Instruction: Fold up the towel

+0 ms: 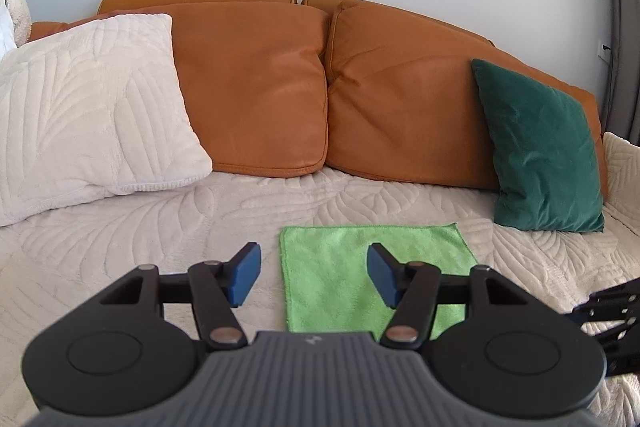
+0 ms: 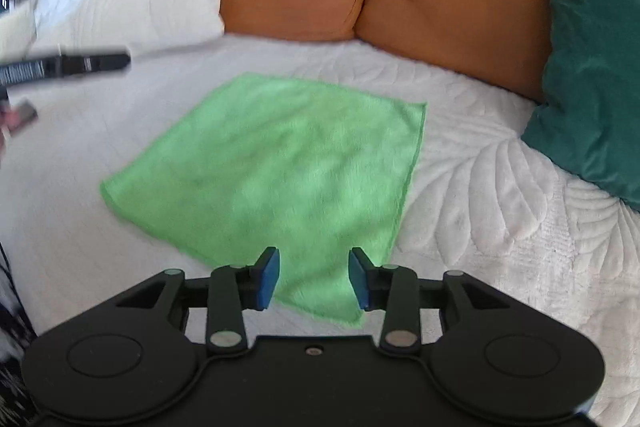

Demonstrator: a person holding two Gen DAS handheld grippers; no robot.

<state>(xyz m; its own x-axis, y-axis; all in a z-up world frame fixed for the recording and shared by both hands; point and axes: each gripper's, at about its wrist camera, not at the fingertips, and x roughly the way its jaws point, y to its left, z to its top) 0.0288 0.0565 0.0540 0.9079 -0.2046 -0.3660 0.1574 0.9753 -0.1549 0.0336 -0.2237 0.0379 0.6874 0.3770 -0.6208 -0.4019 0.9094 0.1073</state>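
While both grippers' fingers stand released and empty, the green towel (image 2: 272, 167) lies flat, squarish.

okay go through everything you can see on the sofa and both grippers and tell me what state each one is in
green towel: spread flat on the cover, unfolded, not held.
left gripper: open, fingers apart, nothing between them.
right gripper: open above the towel's near corner, not gripping it.
white pillow: leaning on the back cushions.
dark green pillow: upright against the back cushion.
sofa cover: laid smooth.
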